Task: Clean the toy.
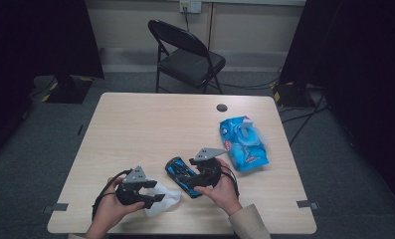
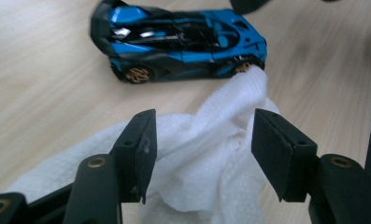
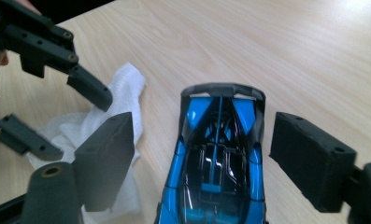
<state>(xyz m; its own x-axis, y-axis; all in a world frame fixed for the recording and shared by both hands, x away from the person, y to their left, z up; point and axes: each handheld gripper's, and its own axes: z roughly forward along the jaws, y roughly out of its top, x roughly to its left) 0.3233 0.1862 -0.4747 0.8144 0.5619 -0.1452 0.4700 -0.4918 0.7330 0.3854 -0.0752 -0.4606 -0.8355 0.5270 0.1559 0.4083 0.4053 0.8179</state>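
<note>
So the blue toy car sits flat on the bench, between the right gripper's spread jaws, pads clear of it. The left gripper is released too, straddling a white paper towel beside the car.

Your high view looked forward and down from above your edge of the table, taking in its whole top and the chair beyond. Each gripper view sat low and close, looking along its own jaws. All three views shared the blue toy car and the white cloth near your edge.
</note>
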